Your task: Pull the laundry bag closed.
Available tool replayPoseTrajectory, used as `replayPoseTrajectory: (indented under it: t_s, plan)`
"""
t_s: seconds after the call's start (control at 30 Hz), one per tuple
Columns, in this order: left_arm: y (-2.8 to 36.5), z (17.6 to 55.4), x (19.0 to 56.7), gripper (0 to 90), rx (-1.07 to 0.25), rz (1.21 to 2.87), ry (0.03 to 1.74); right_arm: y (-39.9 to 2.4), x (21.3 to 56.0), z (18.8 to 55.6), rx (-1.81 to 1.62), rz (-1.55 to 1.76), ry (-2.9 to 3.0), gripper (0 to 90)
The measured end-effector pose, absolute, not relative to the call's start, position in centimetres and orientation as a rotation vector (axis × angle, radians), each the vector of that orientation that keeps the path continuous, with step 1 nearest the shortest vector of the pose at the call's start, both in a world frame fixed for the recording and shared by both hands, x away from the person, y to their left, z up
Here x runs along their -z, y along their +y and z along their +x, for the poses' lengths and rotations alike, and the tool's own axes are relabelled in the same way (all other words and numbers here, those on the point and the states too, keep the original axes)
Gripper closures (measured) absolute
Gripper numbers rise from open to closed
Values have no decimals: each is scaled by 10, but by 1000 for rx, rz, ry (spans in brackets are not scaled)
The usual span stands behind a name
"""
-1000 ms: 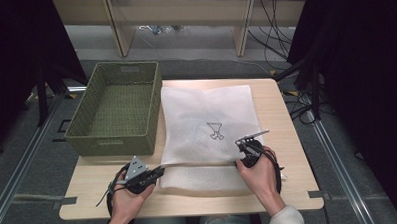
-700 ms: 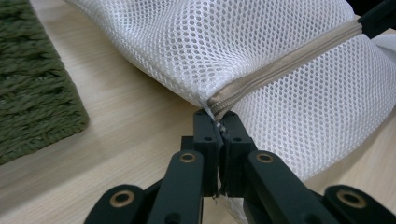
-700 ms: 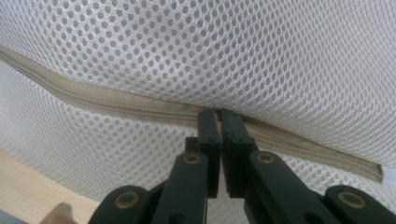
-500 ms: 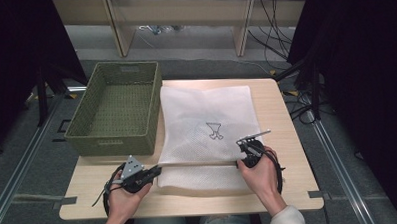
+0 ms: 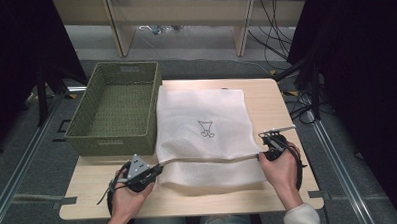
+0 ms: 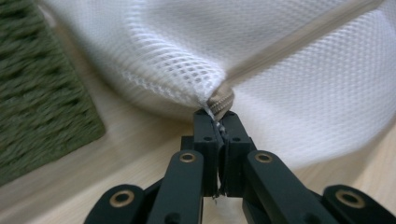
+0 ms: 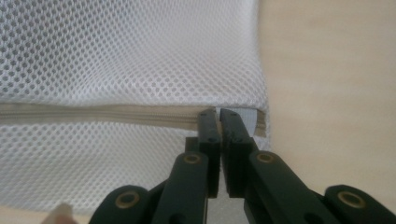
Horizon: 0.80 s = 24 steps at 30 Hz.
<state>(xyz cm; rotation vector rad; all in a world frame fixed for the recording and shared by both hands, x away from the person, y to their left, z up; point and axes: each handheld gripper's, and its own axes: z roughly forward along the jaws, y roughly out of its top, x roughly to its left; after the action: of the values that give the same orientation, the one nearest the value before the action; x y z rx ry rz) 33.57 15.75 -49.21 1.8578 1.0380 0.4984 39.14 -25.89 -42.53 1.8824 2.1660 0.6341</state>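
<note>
A white mesh bag with a small dark print lies flat on the wooden table. A beige zipper runs across its near part. At the zipper's left end my left gripper is shut on the bag's corner. In the left gripper view the jaws pinch the zipper end and lift the mesh a little. My right gripper is shut at the zipper's right end. In the right gripper view it pinches the grey zipper pull at the bag's right edge, with the zipper stretched away to the left.
A green woven basket stands at the table's left, next to the bag, and looks empty; its side lies close to my left gripper. Bare wood lies right of the bag. Shelving and cables are beyond the table.
My right gripper has slid to the right along the zipper, out to the bag's right edge. The left gripper has stayed at the left end.
</note>
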Motion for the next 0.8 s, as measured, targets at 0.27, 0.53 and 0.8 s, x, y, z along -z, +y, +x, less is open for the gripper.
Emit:
replayPoseTrajectory:
  t_s: [0.27,0.53,0.8]
  plan:
    - [163,339,491,858,-511,1840,1046,-274,433,389,-600,1920,2177,884]
    - [166,344,493,857,-510,1832,1058,-277,437,387,-565,2008,2172,884]
    - [164,350,497,857,-507,1853,1038,-292,442,386,-594,2001,2174,885]
